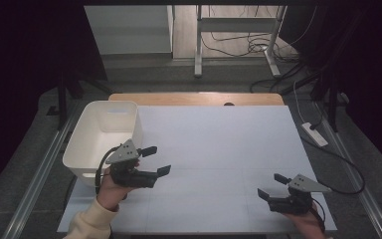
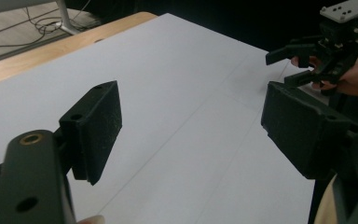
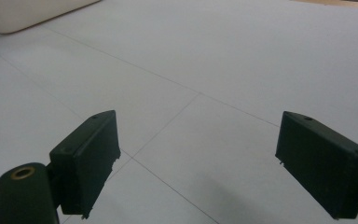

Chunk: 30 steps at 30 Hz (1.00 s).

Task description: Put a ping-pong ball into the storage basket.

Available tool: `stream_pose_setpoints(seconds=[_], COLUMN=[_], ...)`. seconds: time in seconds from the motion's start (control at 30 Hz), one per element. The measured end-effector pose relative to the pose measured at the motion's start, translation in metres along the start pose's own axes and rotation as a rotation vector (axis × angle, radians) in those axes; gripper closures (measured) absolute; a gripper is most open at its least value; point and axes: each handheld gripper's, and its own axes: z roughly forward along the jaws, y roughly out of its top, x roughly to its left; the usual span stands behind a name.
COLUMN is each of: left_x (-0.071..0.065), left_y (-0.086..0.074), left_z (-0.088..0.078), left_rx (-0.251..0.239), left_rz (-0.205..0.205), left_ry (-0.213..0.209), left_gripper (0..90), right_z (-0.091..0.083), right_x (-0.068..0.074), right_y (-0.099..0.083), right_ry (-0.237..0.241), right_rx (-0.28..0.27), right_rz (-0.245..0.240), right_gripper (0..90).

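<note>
Both grippers sit at the near edge of the high view, each in one of the person's hands. On the left, the left gripper [image 1: 160, 160] hangs just beside the white bin [image 1: 103, 139], its jaws spread with nothing between them and pointing across the white table sheet [image 1: 219, 149]. At the right, well apart from it, the right gripper [image 1: 272, 186] rests low over the sheet, jaws likewise spread and bare. The bin, the one thing close to either tool, stands upright at the sheet's left edge, and as far as its inside can be seen it holds nothing.

Along the left gripper view, two black pads [image 2: 95, 130] stand wide apart over bare sheet, gripping nothing; the right gripper [image 2: 282, 65] appears farther off at the top right, in the other hand.

From the right gripper view, its own pads [image 3: 86, 158] are released and wide, with only the ruled sheet between them and a corner of the bin [image 3: 28, 14] at the top left.

Risks, as I judge them: the left gripper is so close to the bin's near wall that a careless swing could knock or shove this light container off its place. The trailing cable [image 1: 100, 167] could also catch on the rim. Closing the jaws here would grasp nothing.
</note>
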Motion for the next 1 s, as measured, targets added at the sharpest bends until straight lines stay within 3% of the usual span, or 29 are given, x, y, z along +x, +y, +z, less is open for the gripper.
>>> stream_pose_setpoints(seconds=[0.43,0.63,1.0], left_x=[-0.009,-0.010,-0.004], left_y=[-0.035,-0.057,-0.081], left_z=[0.005,0.011,0.010], left_rx=[0.010,0.048,0.083], left_rz=[-0.007,-0.011,-0.019], left_ry=[-0.023,-0.006,0.027], left_gripper=[17.6,17.1,15.9], right_z=[-0.002,-0.003,-0.003], right_x=[0.001,0.000,0.000], right_y=[0.000,-0.001,-0.001], right_ry=[-0.005,-0.009,-0.005], right_rx=[-0.003,0.000,0.005], right_rz=[-0.005,0.001,-0.004], right_gripper=[13.3,13.3,13.3])
